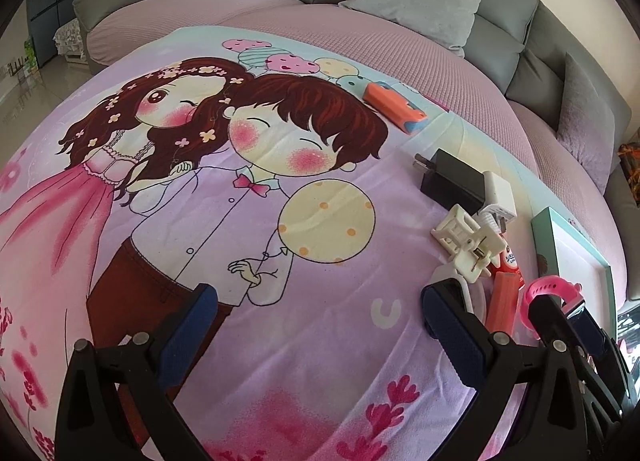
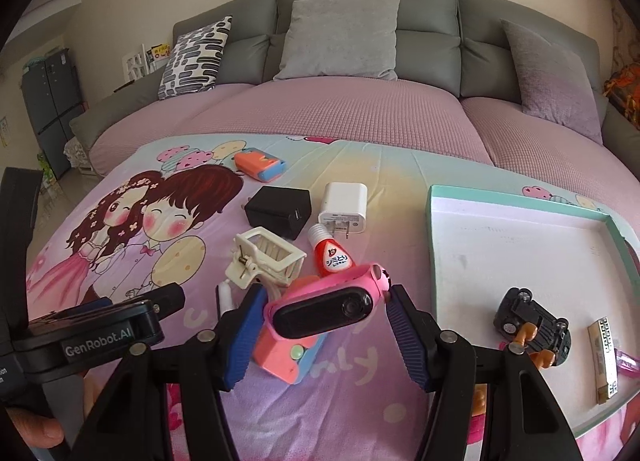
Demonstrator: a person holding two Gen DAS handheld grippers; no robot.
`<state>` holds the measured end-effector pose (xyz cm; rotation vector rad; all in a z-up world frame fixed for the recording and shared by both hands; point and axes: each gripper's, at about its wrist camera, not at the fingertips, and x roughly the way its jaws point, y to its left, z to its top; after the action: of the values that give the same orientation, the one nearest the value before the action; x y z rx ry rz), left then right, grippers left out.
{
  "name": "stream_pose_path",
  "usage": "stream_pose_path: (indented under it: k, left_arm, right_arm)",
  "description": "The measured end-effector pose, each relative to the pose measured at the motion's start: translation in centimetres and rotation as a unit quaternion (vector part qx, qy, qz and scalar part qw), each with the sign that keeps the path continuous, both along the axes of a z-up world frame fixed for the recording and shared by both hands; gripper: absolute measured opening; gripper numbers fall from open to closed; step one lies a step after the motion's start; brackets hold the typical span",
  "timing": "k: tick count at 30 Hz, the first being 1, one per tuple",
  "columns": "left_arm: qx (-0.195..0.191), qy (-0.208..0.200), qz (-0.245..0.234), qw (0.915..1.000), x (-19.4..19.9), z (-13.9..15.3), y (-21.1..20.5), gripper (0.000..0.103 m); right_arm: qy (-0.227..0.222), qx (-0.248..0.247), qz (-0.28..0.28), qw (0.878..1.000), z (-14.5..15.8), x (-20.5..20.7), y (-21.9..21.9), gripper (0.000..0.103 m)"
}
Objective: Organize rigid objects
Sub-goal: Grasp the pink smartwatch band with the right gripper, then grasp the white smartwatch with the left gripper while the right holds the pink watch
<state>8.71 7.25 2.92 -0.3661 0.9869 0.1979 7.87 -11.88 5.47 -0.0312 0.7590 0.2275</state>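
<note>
The right hand-held gripper clamps a pink watch for the tray, while the left hand-held gripper hangs apart, empty, over the blanket.

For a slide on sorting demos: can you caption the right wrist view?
Right gripper closed on a pink smartwatch with black face above scattered clutter, beside a teal-rimmed white tray holding a black toy car.
</note>
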Motion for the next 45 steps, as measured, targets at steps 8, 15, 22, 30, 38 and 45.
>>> stream_pose_path:
  k: [8, 15, 22, 30, 38, 45]
  left_arm:
    - [0.006, -0.005, -0.053, 0.9986, 0.6, 0.4, -2.6, 0.103]
    - [0.035, 0.007, -0.106, 0.9937, 0.9, 0.0, -5.2, 0.103]
    - [0.056, 0.021, -0.126, 0.9903, 1.5, -0.9, -6.8, 0.103]
    - [0.106, 0.029, -0.125, 0.9861, 2.6, -2.2, -8.0, 0.102]
    - [0.101, 0.017, -0.125, 0.9868, 3.1, -2.3, -8.1, 0.102]
    - [0.081, -0.005, -0.152, 0.9851, 2.7, -1.4, -8.8, 0.064]
  right_arm:
    - [-0.004, 0.008, -0.024, 1.000, 0.5, 0.0, -2.1, 0.065]
    - [-0.003, 0.017, -0.050, 0.999, 0.9, 0.1, -4.0, 0.065]
    - [0.000, 0.021, -0.054, 0.998, 0.8, 0.1, -4.5, 0.065]
    - [0.004, 0.023, -0.055, 0.998, 0.7, 0.2, -4.7, 0.065]
    - [0.008, 0.026, -0.060, 0.998, 0.6, 0.3, -5.0, 0.065]
    - [0.011, 0.027, -0.062, 0.998, 0.5, 0.3, -5.1, 0.065]
